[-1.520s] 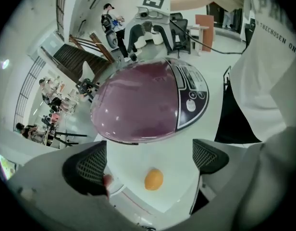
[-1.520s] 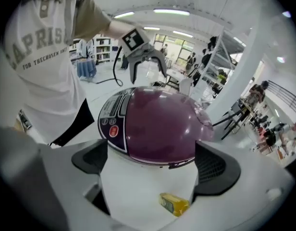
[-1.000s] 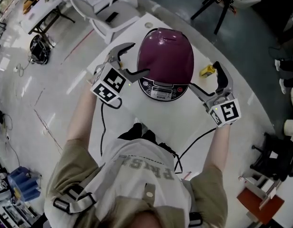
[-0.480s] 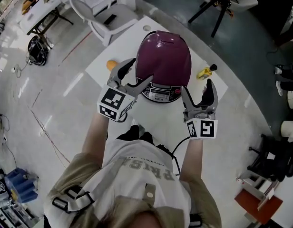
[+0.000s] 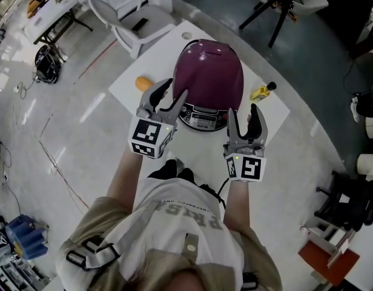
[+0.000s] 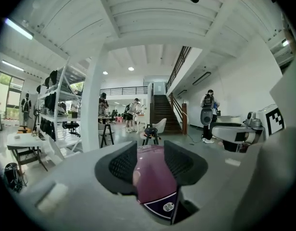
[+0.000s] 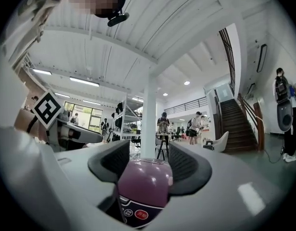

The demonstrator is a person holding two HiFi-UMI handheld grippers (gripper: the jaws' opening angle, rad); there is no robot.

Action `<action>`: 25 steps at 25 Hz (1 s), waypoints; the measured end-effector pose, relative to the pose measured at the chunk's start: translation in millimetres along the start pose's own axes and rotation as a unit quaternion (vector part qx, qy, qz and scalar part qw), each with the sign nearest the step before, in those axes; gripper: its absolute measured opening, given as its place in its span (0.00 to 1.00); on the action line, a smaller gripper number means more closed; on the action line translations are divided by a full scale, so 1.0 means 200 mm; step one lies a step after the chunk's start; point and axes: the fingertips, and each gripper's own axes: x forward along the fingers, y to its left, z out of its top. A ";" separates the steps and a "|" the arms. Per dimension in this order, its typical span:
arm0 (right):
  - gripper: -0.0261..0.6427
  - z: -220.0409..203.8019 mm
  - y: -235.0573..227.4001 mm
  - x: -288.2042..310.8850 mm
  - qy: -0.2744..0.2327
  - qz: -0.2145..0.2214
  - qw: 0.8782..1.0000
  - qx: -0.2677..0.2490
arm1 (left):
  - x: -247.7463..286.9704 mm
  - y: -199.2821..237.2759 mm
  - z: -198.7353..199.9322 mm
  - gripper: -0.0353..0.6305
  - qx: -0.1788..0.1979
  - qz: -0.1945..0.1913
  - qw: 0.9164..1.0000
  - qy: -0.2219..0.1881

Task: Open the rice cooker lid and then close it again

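The purple rice cooker (image 5: 209, 76) stands on the white table (image 5: 201, 147) with its lid down and its control panel (image 5: 201, 119) facing me. My left gripper (image 5: 175, 90) is at the cooker's front left with its jaws closing and nothing between the pads. My right gripper (image 5: 244, 110) is at the front right of the cooker, jaws also closing on nothing. In the left gripper view the cooker (image 6: 153, 179) shows beyond the gap of the left gripper (image 6: 152, 167). The right gripper view shows the cooker (image 7: 144, 183) past the right gripper (image 7: 148, 170).
An orange object (image 5: 143, 82) lies on the table left of the cooker and a yellow bottle (image 5: 261, 91) to its right. A black cable (image 5: 235, 190) runs off the near table edge. A white chair (image 5: 137, 22) stands beyond the table.
Both grippers have come inward from the cooker's sides to its front. Their jaws have narrowed. The left gripper has rolled.
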 end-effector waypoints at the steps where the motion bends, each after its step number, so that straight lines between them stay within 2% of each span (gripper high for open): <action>1: 0.39 0.00 0.01 0.00 0.001 -0.003 1.000 0.001 | 0.00 -0.01 -0.01 0.31 0.001 0.003 1.000 0.001; 4: 0.31 -0.01 0.02 -0.01 0.003 -0.010 1.000 0.003 | -0.01 -0.02 -0.01 0.24 0.009 0.015 1.000 -0.001; 11: 0.21 -0.02 -0.02 -0.03 0.006 -0.047 0.999 0.007 | -0.05 0.00 0.00 0.15 0.055 0.052 0.997 -0.011; 15: 0.13 -0.02 -0.02 -0.04 0.007 -0.056 0.998 0.004 | -0.07 0.01 -0.02 0.09 0.051 0.063 0.997 -0.007; 21: 0.05 -0.01 -0.01 -0.04 0.005 -0.055 0.998 -0.008 | -0.08 0.01 -0.04 0.06 0.049 0.073 0.996 -0.007; 25: 0.04 0.00 0.01 -0.04 0.007 -0.051 0.999 -0.013 | -0.09 0.01 -0.03 0.06 0.044 0.075 0.996 -0.010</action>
